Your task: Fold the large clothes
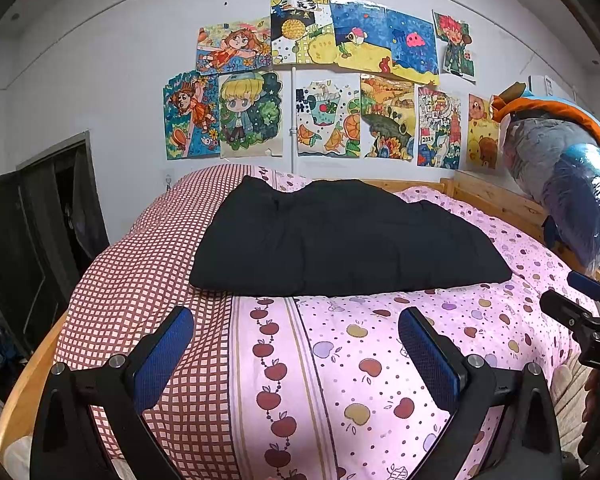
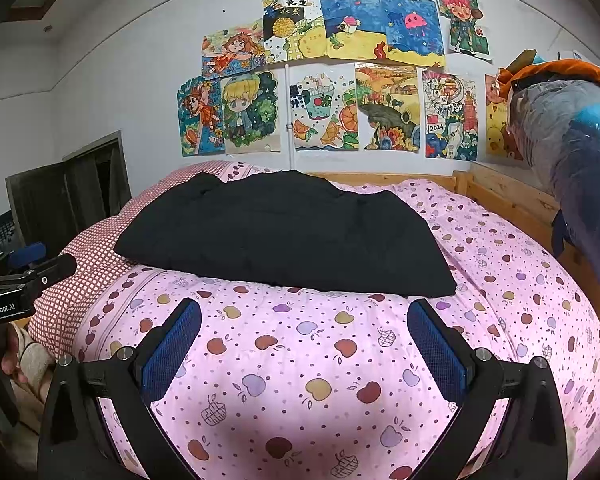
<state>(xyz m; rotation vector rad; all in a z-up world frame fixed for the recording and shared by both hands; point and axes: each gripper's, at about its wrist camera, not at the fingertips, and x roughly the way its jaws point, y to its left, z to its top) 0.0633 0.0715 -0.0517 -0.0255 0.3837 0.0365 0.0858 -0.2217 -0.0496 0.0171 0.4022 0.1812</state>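
garment handling is being judged here as either just finished or about to take one more fold: the black garment is lying as a thick, roughly rectangular bundle on the bed, toward its far half, resting partly on the pink apple-print quilt and partly on the red checked cover. if another fold is being attempted, the near edge is best being taken at its two corners at once, one corner per tool, so that the padded layers are being lifted evenly and not dragged; the quilt beneath is being left out of the pinch, since it is soft and would be coming up with the cloth. the bundle looks puffy and is likely to be springing back, so it is being pressed flat after laying over. the left hand-held gripper is being held low over the near part of the bed, pointing at the garment's near edge but well short of it, its blue-padded fingers spread wide and grasping nothing. the right hand-held gripper is being held beside it in the same level, forward-pointing pose, likewise spread and empty, apart from the cloth. children's drawings are hanging on the wall behind, and a plastic-wrapped bundle is sitting over the wooden bed frame at the right.
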